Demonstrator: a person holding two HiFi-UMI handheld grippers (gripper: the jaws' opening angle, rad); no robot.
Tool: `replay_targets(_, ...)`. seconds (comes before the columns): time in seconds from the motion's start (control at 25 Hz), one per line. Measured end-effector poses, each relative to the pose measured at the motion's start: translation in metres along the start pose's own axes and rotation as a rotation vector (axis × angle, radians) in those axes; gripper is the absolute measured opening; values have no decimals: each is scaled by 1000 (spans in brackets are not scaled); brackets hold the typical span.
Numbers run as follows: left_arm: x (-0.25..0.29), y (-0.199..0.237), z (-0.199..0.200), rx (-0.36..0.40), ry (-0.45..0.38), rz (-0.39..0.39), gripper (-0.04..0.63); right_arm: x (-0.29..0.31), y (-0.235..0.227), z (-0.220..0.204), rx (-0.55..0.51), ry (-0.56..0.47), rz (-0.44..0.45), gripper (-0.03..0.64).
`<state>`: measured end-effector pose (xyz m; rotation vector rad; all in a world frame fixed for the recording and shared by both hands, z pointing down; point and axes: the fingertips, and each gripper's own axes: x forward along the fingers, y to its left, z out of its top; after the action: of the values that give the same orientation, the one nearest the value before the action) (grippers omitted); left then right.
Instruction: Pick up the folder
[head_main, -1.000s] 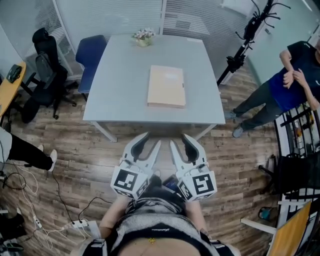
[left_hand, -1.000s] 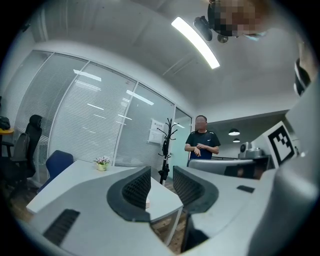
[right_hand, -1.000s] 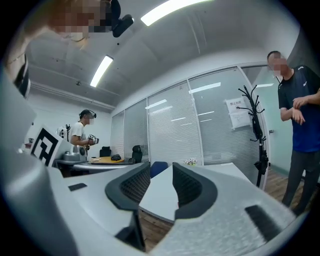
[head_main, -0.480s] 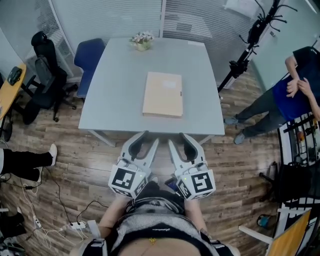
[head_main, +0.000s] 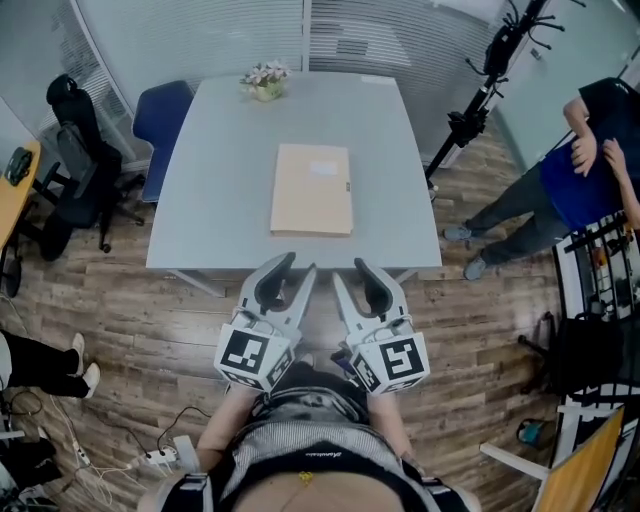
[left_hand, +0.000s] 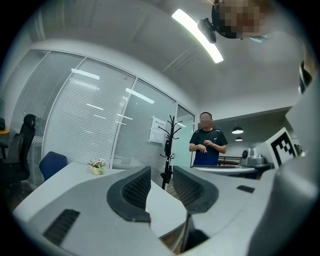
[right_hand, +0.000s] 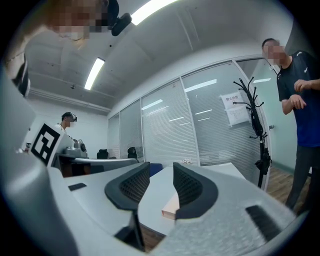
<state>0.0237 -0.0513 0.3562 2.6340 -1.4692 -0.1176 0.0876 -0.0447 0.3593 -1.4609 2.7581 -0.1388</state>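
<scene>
A tan folder (head_main: 312, 189) lies flat in the middle of the grey table (head_main: 205, 210), its near corner also showing past the right jaw in the right gripper view as a folder (right_hand: 170, 208). My left gripper (head_main: 284, 269) and right gripper (head_main: 358, 271) are held side by side just short of the table's near edge, pointing level at it. Both stand open with nothing between their fingers. The left gripper (left_hand: 160, 186) shows only table top between its jaws; the right gripper (right_hand: 161, 184) likewise holds nothing.
A small flower pot (head_main: 262, 80) sits at the table's far edge. A blue chair (head_main: 160, 115) and black office chairs (head_main: 70, 150) stand to the left. A person (head_main: 570, 170) and a coat stand (head_main: 480, 80) are to the right. Cables (head_main: 150, 455) lie on the wooden floor.
Both grippers have moved forward together towards the table's near edge, and the table and folder now sit closer in the head view. The jaws look the same.
</scene>
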Motion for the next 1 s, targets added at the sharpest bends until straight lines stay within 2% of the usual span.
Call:
replay_targets(0.4, 67, 43, -2, -10, 9, -44, 129, 60, -47, -2, -3, 8, -70, 152)
replay_targets(0.76, 151, 97, -1, -37, 25, -110, 129, 145, -90, 5, -29, 17, -120, 153)
replay_targets(1.0, 200, 134, -2, -47, 60, -139, 129, 197, -121, -9, -15, 48, -162, 153)
